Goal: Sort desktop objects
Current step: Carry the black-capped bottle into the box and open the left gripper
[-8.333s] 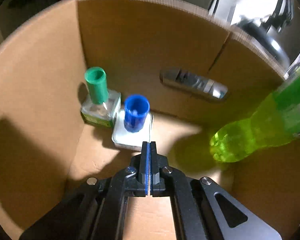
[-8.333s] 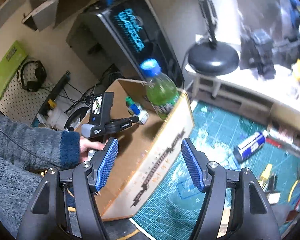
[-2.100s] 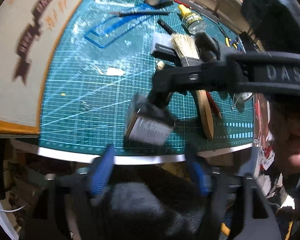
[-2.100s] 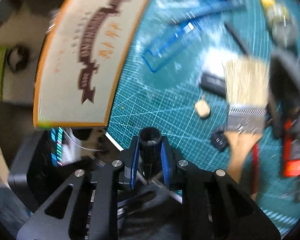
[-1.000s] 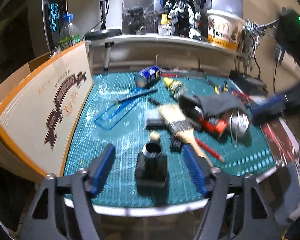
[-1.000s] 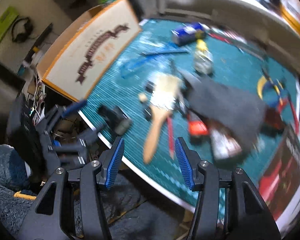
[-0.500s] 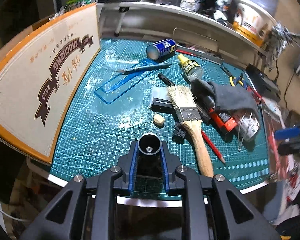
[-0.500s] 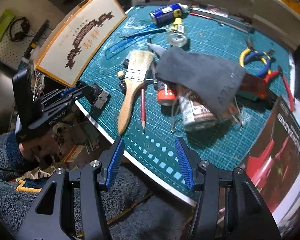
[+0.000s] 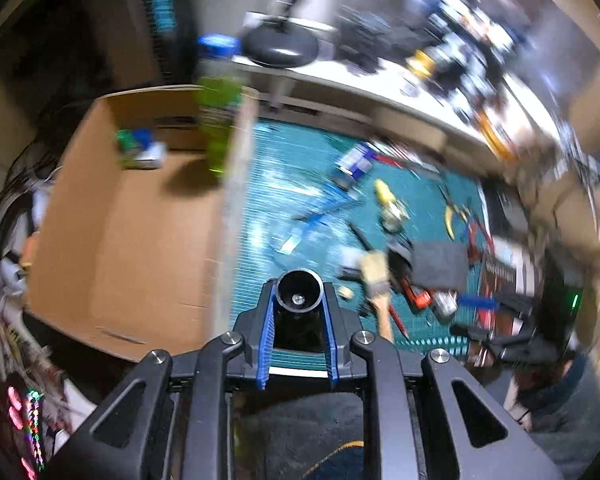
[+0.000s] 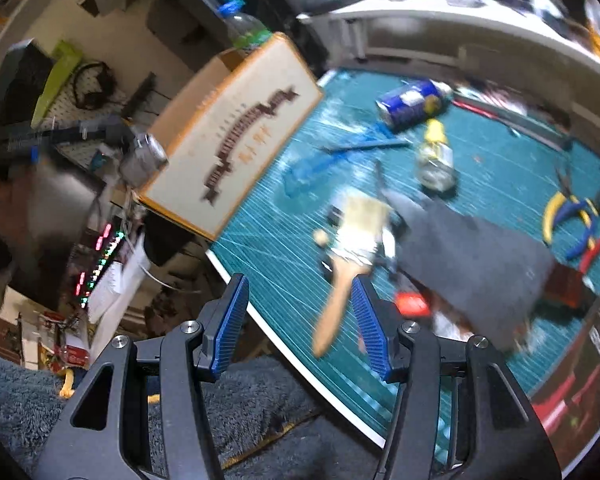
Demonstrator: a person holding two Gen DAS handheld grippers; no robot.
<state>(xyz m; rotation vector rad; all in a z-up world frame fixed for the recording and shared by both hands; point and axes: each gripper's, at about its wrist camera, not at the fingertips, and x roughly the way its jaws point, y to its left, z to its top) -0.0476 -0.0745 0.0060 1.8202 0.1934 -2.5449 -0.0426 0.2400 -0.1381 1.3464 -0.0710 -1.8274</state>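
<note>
Left wrist view, heavily motion-blurred. We see the left gripper [image 9: 299, 312] clamped on a small black cylindrical part [image 9: 299, 300], its open round mouth facing the camera; both blue pads press its sides. The part hangs in the air above the near edge of the teal cutting mat [image 9: 260, 208]. At 10 o'clock from the gripper sits the open cardboard box [image 9: 132, 232], just beside the mat. Inside its far corner we make out a green-capped and a blue-capped container [image 9: 138, 148], and a green drink bottle [image 9: 218, 120] leans at the box's right wall. At 2 o'clock on the mat lie a paintbrush [image 9: 374, 276] and a grey cloth [image 9: 440, 260].

Right wrist view. The right gripper [image 10: 298, 320] has its jaws apart with nothing between the pads. It hovers over the mat's near edge. The paintbrush handle [image 10: 336, 308] shows through the gap, lying on the mat below. At 1 o'clock: blue can [image 10: 412, 104], glue bottle [image 10: 434, 156]. At 10 o'clock, what is probably the left gripper carrying the part [image 10: 142, 158], blurred.
</note>
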